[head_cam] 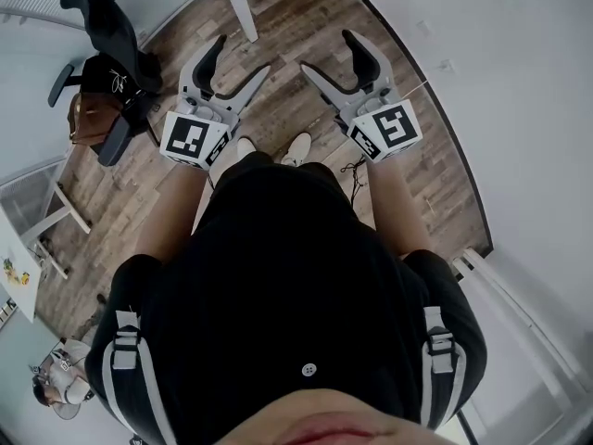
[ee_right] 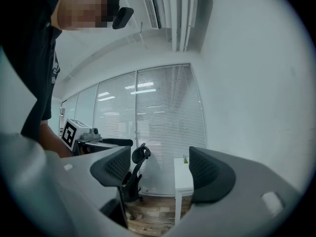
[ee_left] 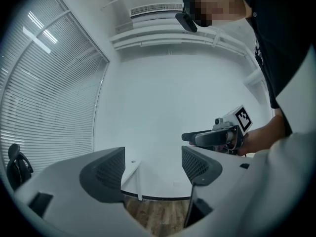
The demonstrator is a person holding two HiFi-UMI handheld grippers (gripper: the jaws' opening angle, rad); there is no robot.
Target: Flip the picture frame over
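Left tool (head_cam: 239, 58): grey jaws spread wide, nothing between. Right tool (head_cam: 329, 52): same, wide apart, empty. Both held level, side by side, out from person's black-shirted torso (head_cam: 278, 276), over wood-plank floor (head_cam: 306, 7). Black office chair (head_cam: 111, 44) to left. White bench (ee_right: 183, 177) ahead of right tool. Picture frame: in no view, location not established. Judgement: find frame first; bring tools to opposite edges; close only once pads bracket rim.
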